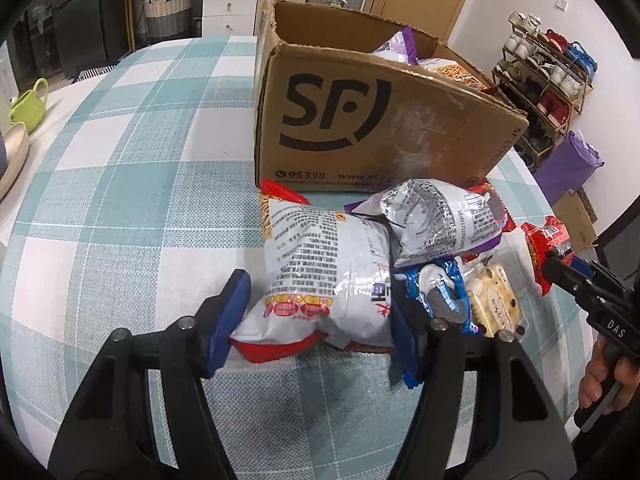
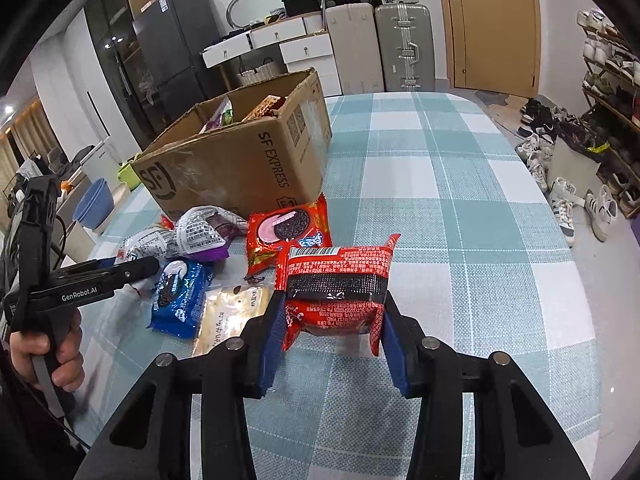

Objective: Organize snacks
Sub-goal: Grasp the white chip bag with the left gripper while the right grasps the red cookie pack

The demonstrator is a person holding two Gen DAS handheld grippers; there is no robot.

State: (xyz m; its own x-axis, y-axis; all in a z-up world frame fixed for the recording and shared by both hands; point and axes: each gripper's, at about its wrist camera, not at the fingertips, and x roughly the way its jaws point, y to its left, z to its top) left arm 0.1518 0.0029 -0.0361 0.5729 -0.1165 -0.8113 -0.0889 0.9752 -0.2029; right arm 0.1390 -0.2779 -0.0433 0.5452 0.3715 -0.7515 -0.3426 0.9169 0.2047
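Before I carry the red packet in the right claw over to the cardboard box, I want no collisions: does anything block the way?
Nothing tall does. The red packet is held in the right claw; between it and the cardboard box only the flat Oreo packet lies on the tablecloth. The box's open top looks clear.

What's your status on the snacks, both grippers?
Left gripper shut on white snack bag. Right gripper shut on red packet. Cardboard box ahead, unobstructed.

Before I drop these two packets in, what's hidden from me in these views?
- Cardboard box floor: both views, hidden behind its near walls.
- White snack bag front: left wrist view, faces down.
- Left gripper tips: right wrist view, lost against the pile.
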